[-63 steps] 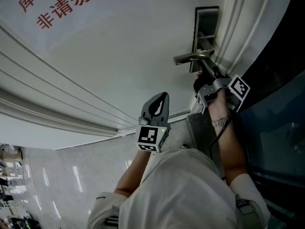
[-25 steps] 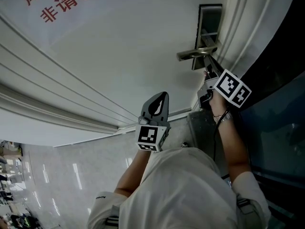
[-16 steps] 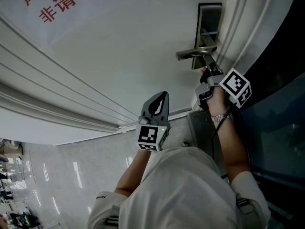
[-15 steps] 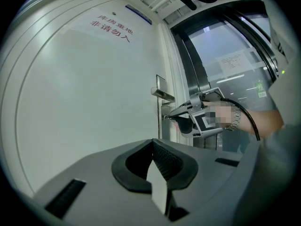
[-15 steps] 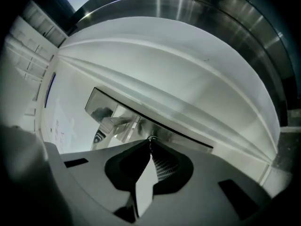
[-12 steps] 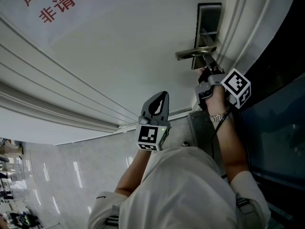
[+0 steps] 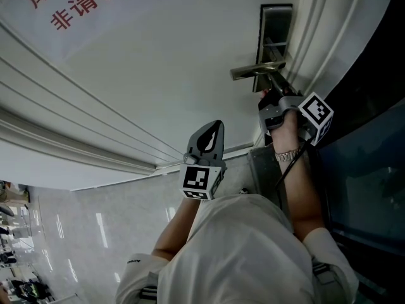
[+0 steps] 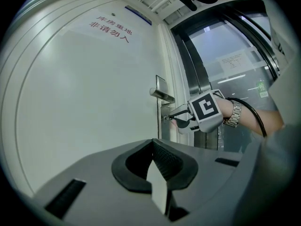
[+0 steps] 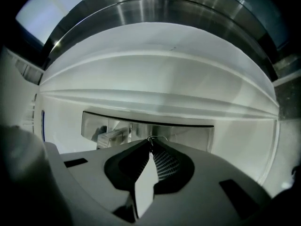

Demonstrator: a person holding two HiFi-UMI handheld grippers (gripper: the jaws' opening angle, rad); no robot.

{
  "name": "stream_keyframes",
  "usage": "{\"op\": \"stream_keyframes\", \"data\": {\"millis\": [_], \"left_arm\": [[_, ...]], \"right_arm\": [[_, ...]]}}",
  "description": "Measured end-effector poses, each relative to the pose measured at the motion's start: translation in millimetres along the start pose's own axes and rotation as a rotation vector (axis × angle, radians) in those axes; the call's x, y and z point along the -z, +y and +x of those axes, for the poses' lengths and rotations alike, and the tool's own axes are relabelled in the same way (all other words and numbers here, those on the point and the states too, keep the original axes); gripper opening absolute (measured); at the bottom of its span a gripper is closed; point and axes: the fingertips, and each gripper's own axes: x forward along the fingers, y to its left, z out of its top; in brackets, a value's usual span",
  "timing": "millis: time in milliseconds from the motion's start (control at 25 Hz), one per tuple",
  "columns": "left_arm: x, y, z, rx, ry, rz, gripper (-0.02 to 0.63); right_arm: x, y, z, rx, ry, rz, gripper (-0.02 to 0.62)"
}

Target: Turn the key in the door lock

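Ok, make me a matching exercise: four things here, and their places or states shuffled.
1 left gripper
2 right gripper
3 door handle
4 wristwatch

a on the right wrist
b tips just under the handle
c away from the door, empty
d sticking out of the metal plate

Pairs: 1-c, 2-b, 3-d, 4-a.
Right gripper's jaws have just opened slightly, key between their tips.

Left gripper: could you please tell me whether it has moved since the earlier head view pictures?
No. In the head view the left gripper keeps the same place throughout, below and to the left of the door handle, with the same gap between them.
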Motion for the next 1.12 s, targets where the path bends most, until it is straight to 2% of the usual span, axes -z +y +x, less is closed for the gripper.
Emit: {"op": "stream_keyframes", "data": {"millis": [280,760,880,1120], "left_arm": [[-0.6,-4.6,3.7,0.001,-0.002,-0.001,0.008],[1.5,-13.5,6.3,-0.018,0.009,0.014,0.009],[1.5,-14.6,7.0,-0.028,0.012,0.016,0.008],[-1.0,-24.5,12.4,-0.027,0.005,0.027,0.009]], "right_arm": [[-1.7,-5.6,1.5,-0.036,-0.003,0.213,0.023],[0.6,-10.0,1.9,-0.086,0.044,0.478,0.023],[-0.1,-10.3,2.3,-0.099,0.063,0.483,0.017],[0.0,-7.6,3.8,-0.106,0.117,0.378,0.018]]}}
